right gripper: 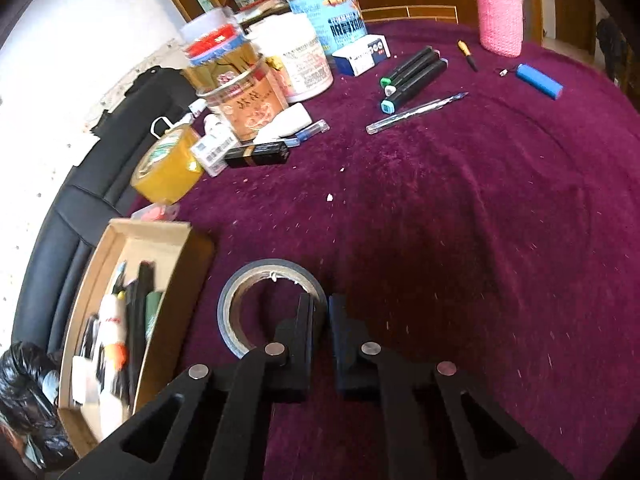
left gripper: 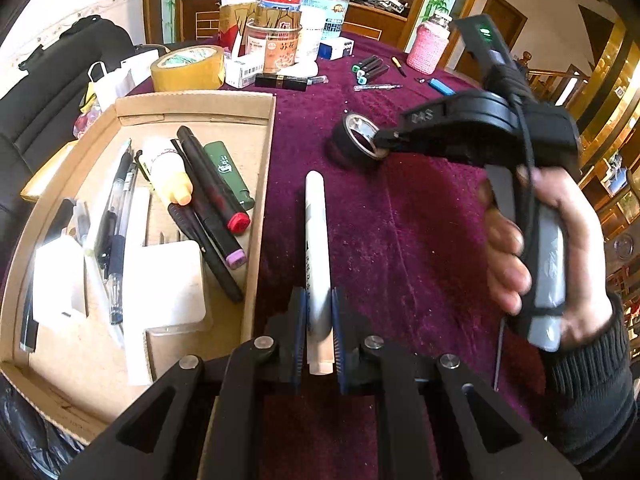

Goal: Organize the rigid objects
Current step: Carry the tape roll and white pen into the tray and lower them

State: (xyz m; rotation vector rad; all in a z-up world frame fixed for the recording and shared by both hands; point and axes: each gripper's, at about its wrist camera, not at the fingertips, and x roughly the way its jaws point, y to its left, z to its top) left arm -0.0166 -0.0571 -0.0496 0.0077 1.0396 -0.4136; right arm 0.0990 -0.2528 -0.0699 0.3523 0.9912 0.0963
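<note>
My left gripper is shut on a white marker pen and holds it over the purple cloth, just right of the cardboard tray. The tray holds several pens, markers, a green lighter and a white tube. My right gripper is shut on the wall of a black tape roll, one finger inside the ring and one outside. In the left wrist view the right gripper pinches the tape roll on the cloth.
Black markers, a clear pen, a blue lighter and a pink knitted holder lie far on the table. Jars, a yellow tape roll and boxes crowd the far left. A black sofa lies beyond the table edge.
</note>
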